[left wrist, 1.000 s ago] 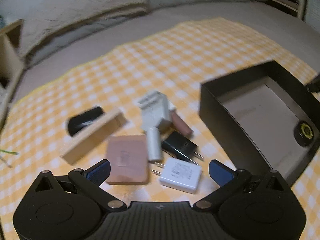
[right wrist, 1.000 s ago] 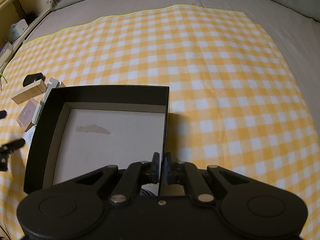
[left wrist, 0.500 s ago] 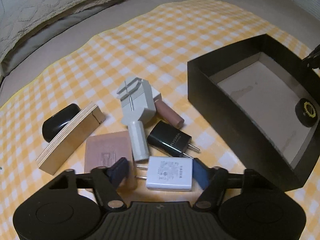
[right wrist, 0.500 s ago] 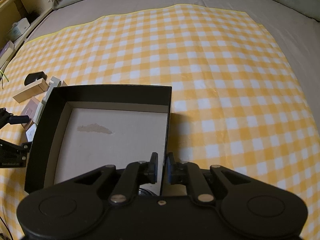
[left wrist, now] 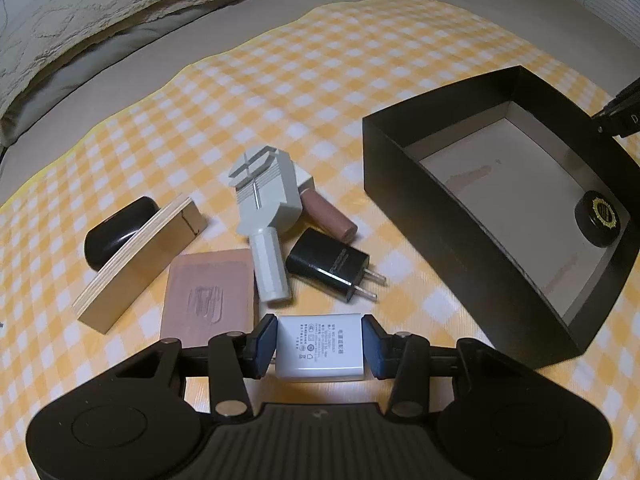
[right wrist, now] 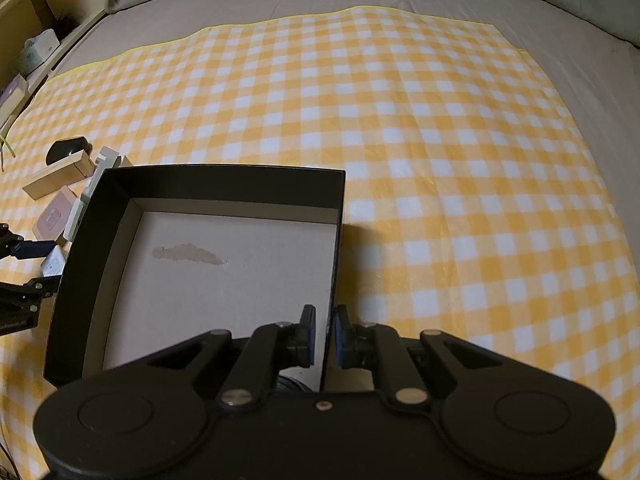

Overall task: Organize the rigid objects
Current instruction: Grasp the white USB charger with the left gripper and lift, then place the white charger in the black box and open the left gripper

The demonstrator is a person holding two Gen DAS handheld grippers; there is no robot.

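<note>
My left gripper [left wrist: 319,346] is shut on a white charger [left wrist: 320,347], its blue pads pressed on both sides, low over the yellow checked cloth [left wrist: 280,80]. Beyond it lie a black charger [left wrist: 330,264], a grey watch tool [left wrist: 264,212], a pink slab [left wrist: 208,292], a brown tube [left wrist: 328,216], a wooden block [left wrist: 136,268] and a black case [left wrist: 118,230]. A black box [left wrist: 440,236] stands to the right with a black round lid [left wrist: 598,216] inside. My right gripper [right wrist: 325,334] straddles the box's right wall [right wrist: 336,240], with small gaps beside the pads.
The cloth lies on a grey bed with pillows [left wrist: 100,12] at the far side. Shelves [right wrist: 36,52] stand left of the bed in the right wrist view. Open checked cloth [right wrist: 460,160] stretches to the right of the box.
My left gripper has come down and forward around the white charger and closed on it. My right gripper's jaws have parted slightly around the box wall.
</note>
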